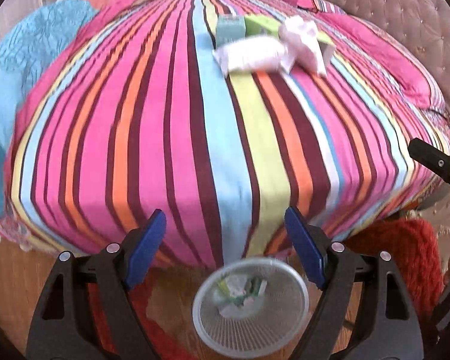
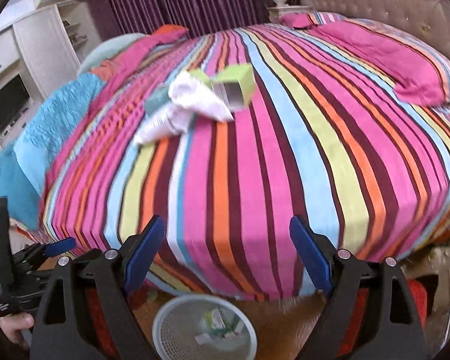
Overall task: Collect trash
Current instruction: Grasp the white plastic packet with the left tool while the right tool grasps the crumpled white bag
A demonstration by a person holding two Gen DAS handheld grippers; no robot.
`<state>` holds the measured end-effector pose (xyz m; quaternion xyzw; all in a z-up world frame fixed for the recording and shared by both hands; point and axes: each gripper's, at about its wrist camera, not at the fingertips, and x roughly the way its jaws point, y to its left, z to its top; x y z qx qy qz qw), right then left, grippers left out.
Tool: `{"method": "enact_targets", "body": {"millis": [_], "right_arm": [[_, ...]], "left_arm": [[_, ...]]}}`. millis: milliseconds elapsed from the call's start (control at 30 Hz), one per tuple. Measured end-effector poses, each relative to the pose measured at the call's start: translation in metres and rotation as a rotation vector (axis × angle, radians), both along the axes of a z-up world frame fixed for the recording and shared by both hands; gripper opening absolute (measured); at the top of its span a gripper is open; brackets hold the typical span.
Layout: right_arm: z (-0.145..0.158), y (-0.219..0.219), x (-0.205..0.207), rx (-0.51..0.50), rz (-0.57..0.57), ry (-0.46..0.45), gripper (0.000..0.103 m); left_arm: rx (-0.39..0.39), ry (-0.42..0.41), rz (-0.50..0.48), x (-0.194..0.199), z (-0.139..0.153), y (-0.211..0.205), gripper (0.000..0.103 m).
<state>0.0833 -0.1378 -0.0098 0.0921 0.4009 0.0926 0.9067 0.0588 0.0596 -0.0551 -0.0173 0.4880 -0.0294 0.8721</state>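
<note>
Striped bed (image 1: 177,126) fills both views. Mesh bin (image 1: 250,306) stands on the floor at its foot, scraps inside, their kind unclear. Trash pile (image 1: 270,45) lies mid-bed, blurred: white wrapper (image 1: 249,55) lies crosswise, green box (image 2: 235,90) shows its open end towards the foot. Left gripper (image 1: 225,240) and right gripper (image 2: 226,246) both gape wide, holding nothing.

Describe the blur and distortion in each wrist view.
Left wrist view: fisheye bulges the striped bedspread into a dome; the trash pile is smeared by motion, and the mesh bin is soft too. Right wrist view: same barrel bulge; the pile streaks, while the pads look sharper.
</note>
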Motion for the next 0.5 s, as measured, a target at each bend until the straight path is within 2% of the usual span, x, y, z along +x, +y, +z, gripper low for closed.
{"method": "enact_targets", "body": {"millis": [200, 367, 500], "right_arm": [[0.015, 0.01, 0.034, 0.02, 0.027, -0.022, 0.081], [0.023, 0.028, 0.062, -0.054, 0.084, -0.057, 0.081], [0.02, 0.034, 0.087, -0.06, 0.1, -0.039, 0.081]], "left_arm": [[0.005, -0.042, -0.028, 0.046, 0.017, -0.009, 0.079], [0.028, -0.067, -0.066, 0.083, 0.022, -0.019, 0.079], [0.028, -0.067, -0.074, 0.111, 0.02, -0.02, 0.079]]}}
